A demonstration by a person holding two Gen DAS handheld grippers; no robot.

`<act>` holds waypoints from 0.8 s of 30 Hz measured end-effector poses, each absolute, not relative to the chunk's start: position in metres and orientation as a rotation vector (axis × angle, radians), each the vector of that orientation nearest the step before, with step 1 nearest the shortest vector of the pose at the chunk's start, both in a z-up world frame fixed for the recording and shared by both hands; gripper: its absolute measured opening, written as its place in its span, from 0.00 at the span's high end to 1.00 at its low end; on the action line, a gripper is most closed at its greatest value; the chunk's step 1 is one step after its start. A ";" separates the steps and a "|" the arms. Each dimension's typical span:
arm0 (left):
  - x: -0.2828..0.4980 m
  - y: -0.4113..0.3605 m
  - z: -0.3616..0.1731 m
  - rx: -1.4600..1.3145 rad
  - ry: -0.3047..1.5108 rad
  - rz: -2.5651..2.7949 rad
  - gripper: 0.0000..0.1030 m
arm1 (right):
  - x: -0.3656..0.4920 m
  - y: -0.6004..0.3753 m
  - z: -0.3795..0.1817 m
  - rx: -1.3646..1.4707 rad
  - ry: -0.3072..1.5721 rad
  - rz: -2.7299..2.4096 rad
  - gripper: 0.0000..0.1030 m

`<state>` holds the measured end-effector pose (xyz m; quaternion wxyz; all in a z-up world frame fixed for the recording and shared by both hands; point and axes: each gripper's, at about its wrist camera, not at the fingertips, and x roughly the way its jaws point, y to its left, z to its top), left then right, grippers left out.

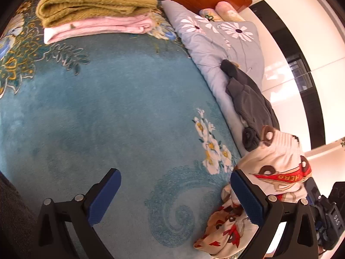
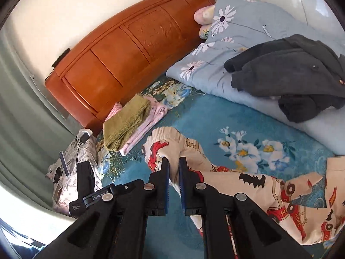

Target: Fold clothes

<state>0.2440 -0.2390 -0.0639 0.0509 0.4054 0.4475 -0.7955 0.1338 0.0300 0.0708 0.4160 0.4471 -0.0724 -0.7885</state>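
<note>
Right gripper (image 2: 174,168) fingers pinch the gathered waistband of the cream printed pants (image 2: 248,185), which lie spread on the blue bed blanket (image 2: 204,116). Left gripper (image 1: 175,194) fingers spread wide, holding nothing, pants bunched just beside its right finger (image 1: 248,198); folded olive and pink stack (image 2: 125,127) near the headboard (image 2: 120,51)

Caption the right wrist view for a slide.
Right gripper shut on cartoon-print pants over the blue bedspread.

Each hand-held gripper (image 2: 174,161) is black (blue pads (image 1: 248,196), silver screws).
</note>
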 end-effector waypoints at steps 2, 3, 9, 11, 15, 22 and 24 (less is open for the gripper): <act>0.237 -0.234 -0.059 1.236 1.364 -2.508 0.00 | 0.140 0.032 0.068 1.131 -0.162 -1.960 0.92; 0.234 -0.231 -0.056 1.238 1.370 -2.552 0.00 | 0.142 0.034 0.069 1.131 -0.156 -1.952 0.92; 0.219 -0.216 -0.035 1.206 1.555 -2.821 0.01 | 0.154 0.055 0.082 1.134 -0.161 -1.916 0.92; 0.213 -0.206 -0.026 1.229 1.517 -2.913 0.01 | 0.156 0.059 0.084 1.147 -0.157 -1.913 0.92; 0.202 -0.190 -0.018 1.295 1.531 -3.020 0.20 | 0.161 0.058 0.084 1.162 -0.122 -1.902 0.92; 0.209 -0.186 -0.032 1.360 1.568 -2.962 0.77 | 0.153 0.051 0.062 1.245 -0.107 -1.912 0.92; 0.212 -0.191 -0.036 1.356 1.528 -2.920 0.82 | 0.157 0.045 0.050 1.286 -0.072 -1.884 0.91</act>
